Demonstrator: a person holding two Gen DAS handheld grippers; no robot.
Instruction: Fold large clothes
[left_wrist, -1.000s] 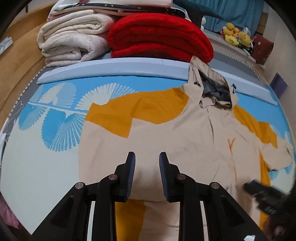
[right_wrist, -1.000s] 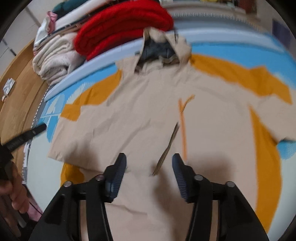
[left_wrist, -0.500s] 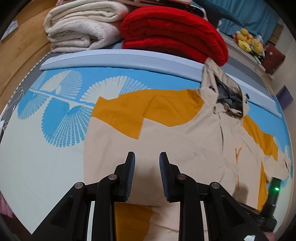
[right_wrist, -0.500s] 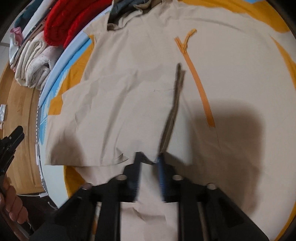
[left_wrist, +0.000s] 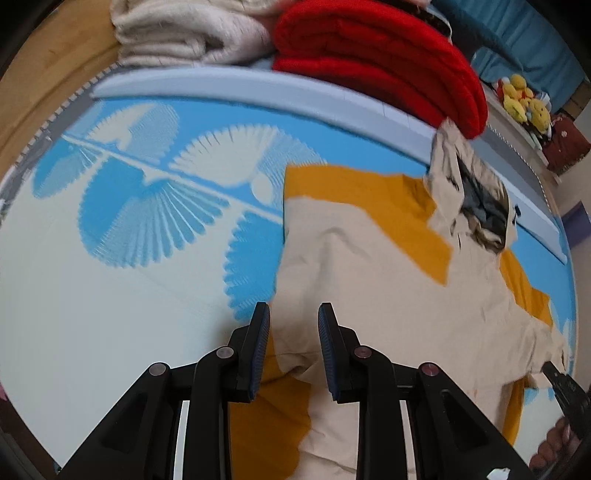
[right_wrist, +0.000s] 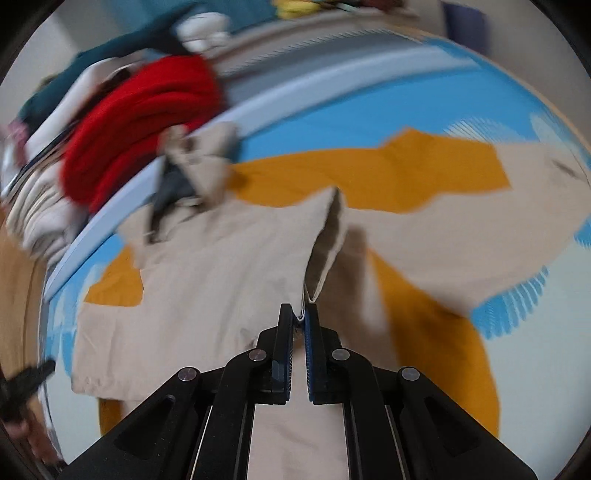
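A beige and mustard hooded jacket (left_wrist: 388, 295) lies spread face up on a blue and white patterned mat (left_wrist: 129, 258). My left gripper (left_wrist: 293, 310) hangs open just above the jacket's left edge near the hem, with nothing between its pads. In the right wrist view my right gripper (right_wrist: 300, 312) has its jaws closing on a beige front flap of the jacket (right_wrist: 221, 288). The flap is pinched at the fingertips and rises as a ridge from the cloth. The right gripper's black body (left_wrist: 565, 387) shows at the left wrist view's lower right, with a hand behind it.
Folded red blankets (left_wrist: 376, 62) and cream blankets (left_wrist: 184, 33) are stacked behind a pale blue raised edge (left_wrist: 258, 88) at the mat's far side. Yellow plush toys (left_wrist: 521, 99) sit at the far right. Wooden floor (left_wrist: 44, 74) borders the mat on the left.
My right gripper closed on the jacket's front flap and drew it up and sideways. My left gripper sank and shifted towards the jacket's left edge, still open.
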